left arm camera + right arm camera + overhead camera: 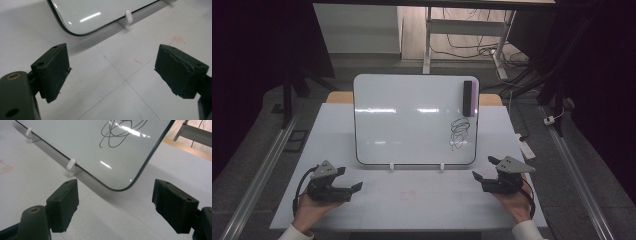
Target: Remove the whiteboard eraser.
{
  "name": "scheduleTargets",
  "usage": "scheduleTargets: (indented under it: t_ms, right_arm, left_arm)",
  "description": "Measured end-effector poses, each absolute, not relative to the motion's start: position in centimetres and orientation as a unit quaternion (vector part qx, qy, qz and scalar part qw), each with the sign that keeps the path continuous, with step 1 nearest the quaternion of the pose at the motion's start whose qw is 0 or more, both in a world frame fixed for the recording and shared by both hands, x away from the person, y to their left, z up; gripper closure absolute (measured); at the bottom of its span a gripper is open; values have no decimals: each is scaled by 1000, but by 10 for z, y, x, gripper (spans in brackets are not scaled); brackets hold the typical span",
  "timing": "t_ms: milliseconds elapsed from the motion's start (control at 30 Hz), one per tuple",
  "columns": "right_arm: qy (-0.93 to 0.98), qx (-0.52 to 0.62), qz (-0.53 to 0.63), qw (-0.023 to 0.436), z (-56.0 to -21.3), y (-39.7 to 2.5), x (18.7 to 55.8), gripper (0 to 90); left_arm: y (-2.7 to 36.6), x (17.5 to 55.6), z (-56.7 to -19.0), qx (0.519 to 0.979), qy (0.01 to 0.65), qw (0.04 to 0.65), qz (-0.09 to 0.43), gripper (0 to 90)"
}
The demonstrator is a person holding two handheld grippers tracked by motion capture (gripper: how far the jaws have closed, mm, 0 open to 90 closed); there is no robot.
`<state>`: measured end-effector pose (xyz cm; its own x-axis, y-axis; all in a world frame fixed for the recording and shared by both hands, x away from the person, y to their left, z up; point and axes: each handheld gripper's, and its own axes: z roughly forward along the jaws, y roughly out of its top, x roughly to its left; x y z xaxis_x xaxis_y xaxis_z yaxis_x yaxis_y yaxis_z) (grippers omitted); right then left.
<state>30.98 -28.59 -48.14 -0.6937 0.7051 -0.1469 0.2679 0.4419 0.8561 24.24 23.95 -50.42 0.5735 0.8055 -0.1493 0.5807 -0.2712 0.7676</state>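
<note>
The whiteboard (412, 120) is your landmark: it stands near-upright on 2 small white clip feet (391, 167) at the middle of the white table (377, 210), leaning slightly back. Treat it as a light, rigid panel with a glossy, slippery face and a thin dark rim; it will likely tip or slide on its feet if you push the face hard, so brace an edge before applying pressure. The black eraser (468, 98) sits against the upper right corner of the whiteboard face, apparently held there magnetically, with a purple strip along its right side. Judge it light and blocky, with firm sides; grip it across its narrow width and pull straight off the board. The black scribble (459, 132) lies on the whiteboard just below the eraser, in the lower right area, and appears again in the right gripper view (120, 132). Your left gripper (347, 180) rests on the table in front of the whiteboard's lower left corner, jaws spread wide and holding nothing. Your right gripper (486, 169) rests in front of the lower right corner, jaws likewise spread and empty. No brand, label or legible writing is visible; the scribble forms loops, not letters. Faint red marks (177, 40) show on the table ahead of the whiteboard.
</note>
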Motion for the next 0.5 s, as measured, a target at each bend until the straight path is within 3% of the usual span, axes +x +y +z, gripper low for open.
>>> scheduleTargets:
  t_ms: [500]
  right_arm:
    - [814, 300, 431, 250, -484, -284, 310, 226]
  left_arm:
    - [238, 243, -505, 790, 438, 409, 131, 131]
